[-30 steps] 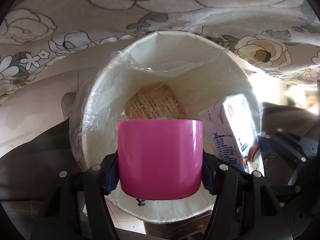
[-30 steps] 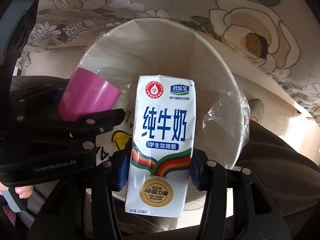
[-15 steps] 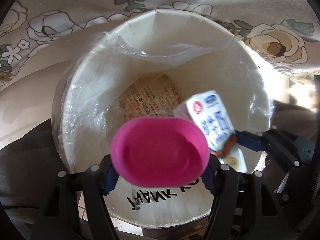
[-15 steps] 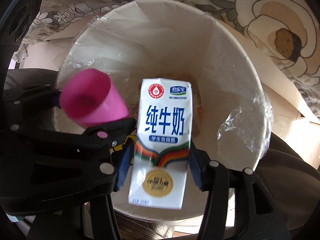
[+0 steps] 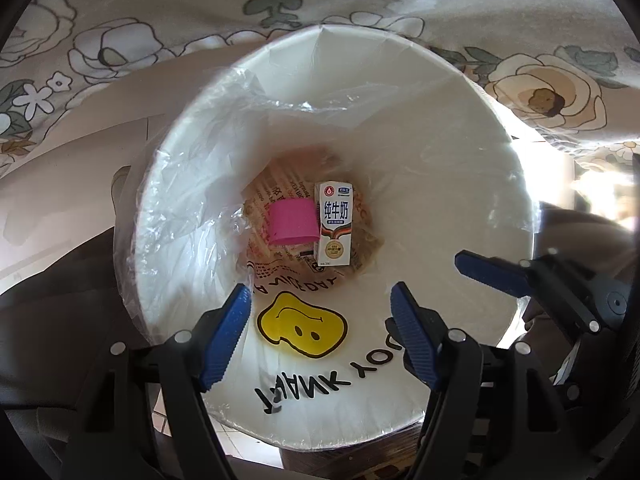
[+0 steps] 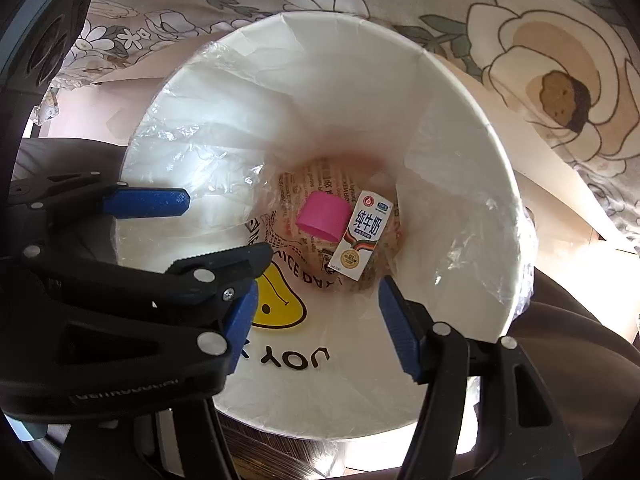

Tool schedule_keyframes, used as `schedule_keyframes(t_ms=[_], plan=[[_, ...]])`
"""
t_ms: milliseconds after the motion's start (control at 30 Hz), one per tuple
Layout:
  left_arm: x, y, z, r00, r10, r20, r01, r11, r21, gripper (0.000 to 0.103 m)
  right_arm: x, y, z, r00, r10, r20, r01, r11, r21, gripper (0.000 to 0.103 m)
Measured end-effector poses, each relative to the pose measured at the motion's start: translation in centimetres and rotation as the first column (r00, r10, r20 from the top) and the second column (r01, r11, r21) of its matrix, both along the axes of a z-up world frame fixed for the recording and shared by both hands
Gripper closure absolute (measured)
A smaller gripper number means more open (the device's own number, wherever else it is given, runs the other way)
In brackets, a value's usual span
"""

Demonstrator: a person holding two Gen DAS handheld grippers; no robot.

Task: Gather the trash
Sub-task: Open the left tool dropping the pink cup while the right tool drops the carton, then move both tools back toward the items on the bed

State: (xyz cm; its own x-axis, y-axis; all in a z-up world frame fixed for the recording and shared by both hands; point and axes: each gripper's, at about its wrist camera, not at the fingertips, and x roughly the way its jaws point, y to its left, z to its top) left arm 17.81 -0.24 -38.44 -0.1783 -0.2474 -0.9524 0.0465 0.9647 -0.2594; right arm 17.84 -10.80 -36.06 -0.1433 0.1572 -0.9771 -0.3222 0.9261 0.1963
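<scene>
A white trash bin [image 5: 460, 152] lined with a clear plastic bag fills both views. A pink cup [image 5: 291, 224] and a white milk carton [image 5: 334, 229] lie side by side at its bottom on printed paper. They also show in the right wrist view, the cup [image 6: 322, 216] left of the carton [image 6: 360, 236]. My left gripper [image 5: 322, 332] is open and empty above the bin's near rim. My right gripper [image 6: 316, 324] is open and empty beside it, over the bin mouth.
A floral cloth [image 5: 160, 8] hangs behind the bin. A pale cardboard sheet [image 6: 560, 184] leans between the cloth and the bin. A dark seat or cushion [image 5: 52, 300] lies at the left. The bag carries a yellow smiley [image 5: 302, 328] and black lettering.
Both grippers opened. The pink cup and the milk carton dropped from the fingers to the bottom of the bin. Both grippers now point more steeply down into it.
</scene>
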Motion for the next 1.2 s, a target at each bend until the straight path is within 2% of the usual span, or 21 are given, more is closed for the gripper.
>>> schedule_keyframes(t_ms=[400,633,767,933,1067,1200], plan=[[-0.4,1.3,5.8,0.994,0.008,0.11,-0.009,1.0,0.014,0.028,-0.9,0.1,1.9,0.999,0.018,0.045,-0.018,1.0,-0.001,0.04],[-0.8,2.2,10.1,0.975,-0.022,0.221,0.007,0.998,0.067,0.028,-0.4,-1.1,5.9,0.995,-0.034,0.09,0.03,0.999,0.044,0.04],[-1.4,2.2,14.1,0.949,-0.041,0.313,0.02,0.997,0.069,0.026,-0.1,-2.3,9.4,0.99,-0.059,0.128,0.05,0.996,0.071,0.04],[-2.2,1.9,19.5,0.902,-0.065,0.426,0.042,0.997,0.064,0.021,-0.4,-3.5,15.3,0.974,-0.068,0.217,0.047,0.994,0.1,0.04],[-2.0,2.4,24.0,0.868,-0.033,0.495,0.021,0.999,0.03,0.017,-0.8,-4.4,19.5,0.956,-0.069,0.286,0.039,0.993,0.109,0.04],[-1.1,3.1,28.4,0.832,0.007,0.555,-0.005,1.0,-0.005,0.016,-0.9,-5.1,23.3,0.938,-0.099,0.333,0.043,0.984,0.17,0.037]])
